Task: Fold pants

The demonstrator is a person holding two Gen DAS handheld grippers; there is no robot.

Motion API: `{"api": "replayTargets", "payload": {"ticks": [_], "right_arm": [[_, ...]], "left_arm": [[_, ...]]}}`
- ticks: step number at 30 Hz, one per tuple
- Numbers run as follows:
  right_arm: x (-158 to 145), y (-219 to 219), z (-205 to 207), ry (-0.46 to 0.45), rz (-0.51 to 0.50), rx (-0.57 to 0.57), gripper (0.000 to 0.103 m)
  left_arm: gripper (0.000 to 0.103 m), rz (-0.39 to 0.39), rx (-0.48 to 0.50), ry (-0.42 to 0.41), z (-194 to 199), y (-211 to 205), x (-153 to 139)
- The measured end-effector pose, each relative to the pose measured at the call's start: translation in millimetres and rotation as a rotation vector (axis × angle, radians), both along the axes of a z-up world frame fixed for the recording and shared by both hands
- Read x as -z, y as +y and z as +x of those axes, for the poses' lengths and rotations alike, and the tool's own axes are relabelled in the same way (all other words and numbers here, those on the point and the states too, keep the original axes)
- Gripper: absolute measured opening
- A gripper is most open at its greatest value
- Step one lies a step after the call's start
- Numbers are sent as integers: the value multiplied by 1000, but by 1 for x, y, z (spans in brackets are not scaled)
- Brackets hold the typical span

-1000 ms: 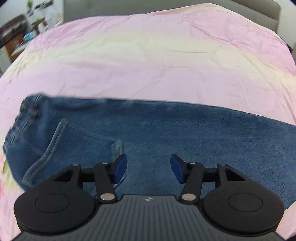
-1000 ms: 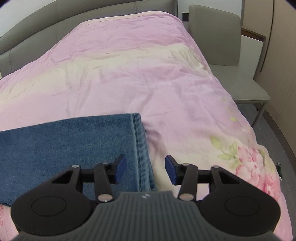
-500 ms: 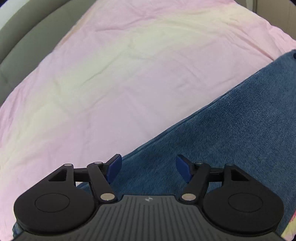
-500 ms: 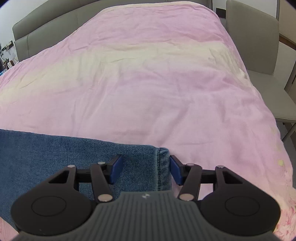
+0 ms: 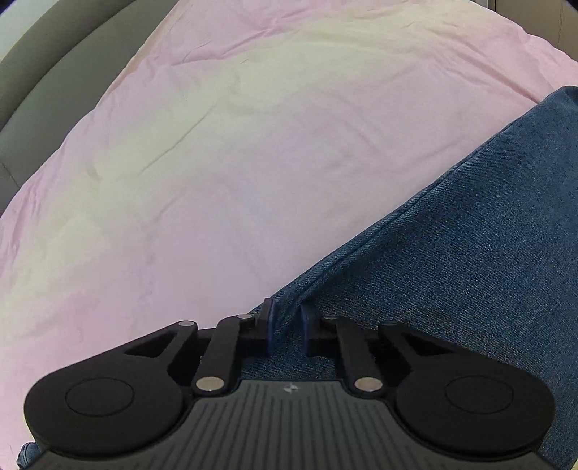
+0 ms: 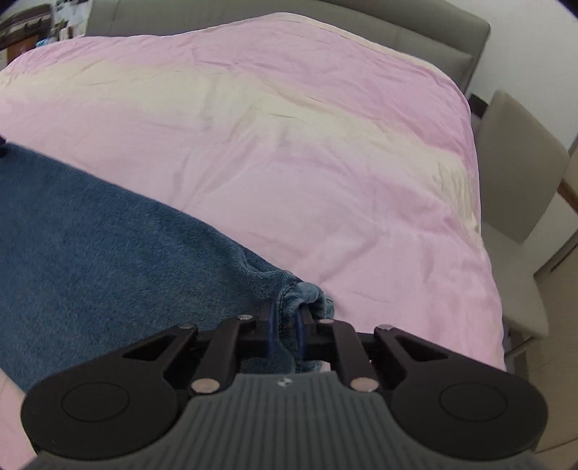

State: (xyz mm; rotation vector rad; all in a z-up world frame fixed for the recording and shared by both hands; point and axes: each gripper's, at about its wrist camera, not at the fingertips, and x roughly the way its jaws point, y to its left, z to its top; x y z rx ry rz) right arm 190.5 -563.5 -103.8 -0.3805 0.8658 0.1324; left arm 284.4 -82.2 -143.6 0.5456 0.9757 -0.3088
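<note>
Blue denim pants (image 5: 451, 253) lie on a pink bedspread (image 5: 216, 162). In the left wrist view my left gripper (image 5: 287, 325) is shut on the far folded edge of the pants, denim pinched between its blue pads. In the right wrist view the pants (image 6: 108, 235) stretch off to the left, and my right gripper (image 6: 285, 325) is shut on the hem end of the leg, which bunches up between the pads. The bedspread (image 6: 307, 144) fills the rest of that view.
A grey headboard (image 6: 397, 32) runs along the back of the bed. A grey chair (image 6: 520, 202) stands beside the bed's right edge. Cluttered shelves (image 6: 32, 25) show at the far left.
Both grippers were open over the pants half a second ago. Now each has closed on denim: the left on the folded edge, the right on the hem, which has bunched up.
</note>
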Motion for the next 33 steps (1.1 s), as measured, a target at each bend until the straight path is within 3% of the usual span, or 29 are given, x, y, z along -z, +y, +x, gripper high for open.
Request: {"api": "replayTargets", "payload": {"ticks": [5,10,13,14,15,20,25,29,33], "right_arm": [[-10,-13,15,-72,9,125,4],[23,-25,51,47,80,209,4],[25,-36,54,51,165,290,13],[22,-40,53,47,182,317,21],[17,-42,50,42,198,340,29],[-8,-44,18,25,235,376,31],[-14,-39,-27,54,299,423,36],[-10,-34,-68,69,354,486,38],[-5,-35,-102,67,452,558,46]], "left_arm": [[12,8,-51,-14,4,-3,1],[14,13,-91,0,13,-7,-1],[24,-8,-119,-3,11,-1,-14],[26,-23,-123,-4,7,2,-19],[28,-47,-128,-4,-1,9,-26],[29,-160,-234,-8,-39,42,-59],[29,-274,-372,-5,-104,82,-83],[30,-316,-430,23,-159,101,-88],[42,-325,-488,48,-206,109,-74]]}}
